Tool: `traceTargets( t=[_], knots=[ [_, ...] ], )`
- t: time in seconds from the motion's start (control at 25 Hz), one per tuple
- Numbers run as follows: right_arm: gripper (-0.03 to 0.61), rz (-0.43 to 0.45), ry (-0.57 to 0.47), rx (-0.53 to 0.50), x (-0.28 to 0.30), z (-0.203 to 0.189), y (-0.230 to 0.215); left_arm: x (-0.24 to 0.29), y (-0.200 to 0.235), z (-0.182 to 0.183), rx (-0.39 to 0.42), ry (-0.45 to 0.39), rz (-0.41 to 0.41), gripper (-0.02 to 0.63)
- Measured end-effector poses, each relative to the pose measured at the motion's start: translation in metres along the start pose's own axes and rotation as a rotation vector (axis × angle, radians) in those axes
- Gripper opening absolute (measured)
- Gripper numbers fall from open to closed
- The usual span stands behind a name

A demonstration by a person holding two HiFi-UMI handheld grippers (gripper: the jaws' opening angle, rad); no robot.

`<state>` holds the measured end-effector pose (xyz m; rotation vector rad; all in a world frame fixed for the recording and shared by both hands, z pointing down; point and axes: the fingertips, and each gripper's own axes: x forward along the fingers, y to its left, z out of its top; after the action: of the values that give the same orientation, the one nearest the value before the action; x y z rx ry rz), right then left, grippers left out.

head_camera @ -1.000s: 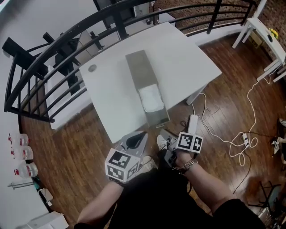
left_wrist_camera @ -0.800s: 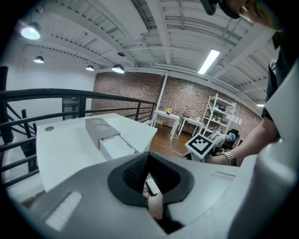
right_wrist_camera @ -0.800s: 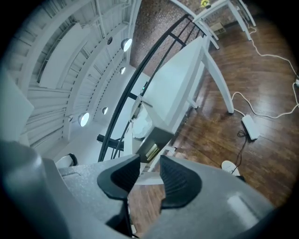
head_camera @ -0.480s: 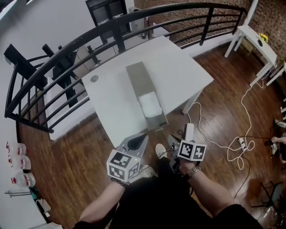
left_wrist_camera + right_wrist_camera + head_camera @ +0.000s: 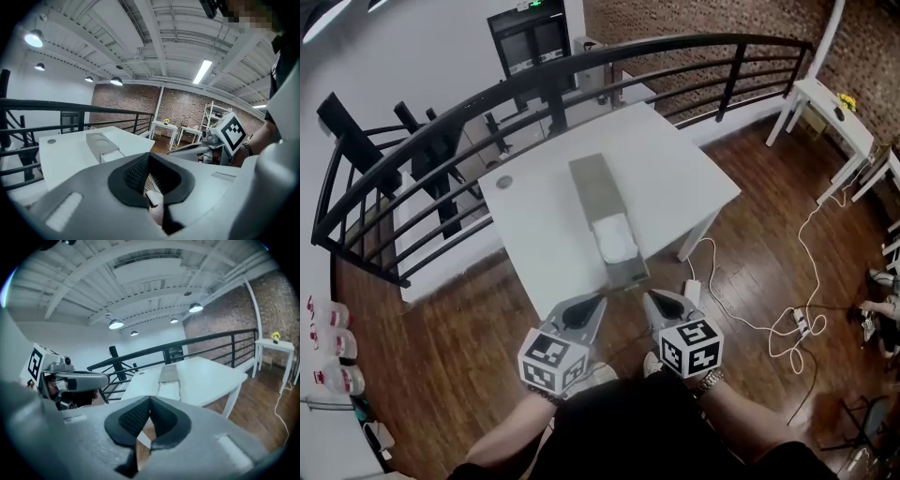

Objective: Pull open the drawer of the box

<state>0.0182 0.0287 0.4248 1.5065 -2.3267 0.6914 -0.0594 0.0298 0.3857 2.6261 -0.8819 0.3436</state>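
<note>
A long grey box (image 5: 598,187) lies on the white table (image 5: 684,169). Its drawer (image 5: 624,264) stands pulled out toward me, with a white cloth (image 5: 614,236) inside. Both grippers hang in front of the table's near edge and touch nothing. My left gripper (image 5: 598,302) is shut and empty, its pads (image 5: 137,169) meeting. My right gripper (image 5: 652,298) has just been closing and is now shut with nothing between its jaws. The right gripper view shows the box (image 5: 169,373) ahead past the shut right gripper (image 5: 150,400).
A black railing (image 5: 581,66) curves behind the table. A white power strip (image 5: 692,291) and cables (image 5: 797,323) lie on the wood floor at right. A white side table (image 5: 834,117) stands far right. Bottles (image 5: 328,347) sit at left.
Both grippers have risen toward the table's near edge. The right one rolled so its marker cube faces up, and its jaws closed.
</note>
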Motion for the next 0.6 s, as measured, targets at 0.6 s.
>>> traceTargets(
  t=[0.6],
  knots=[
    [-0.009,0.129,-0.064,-0.333,-0.018,0.039,0.025,0.010,-0.024,0.021,-0.008,-0.066,0.077,0.011]
  ],
)
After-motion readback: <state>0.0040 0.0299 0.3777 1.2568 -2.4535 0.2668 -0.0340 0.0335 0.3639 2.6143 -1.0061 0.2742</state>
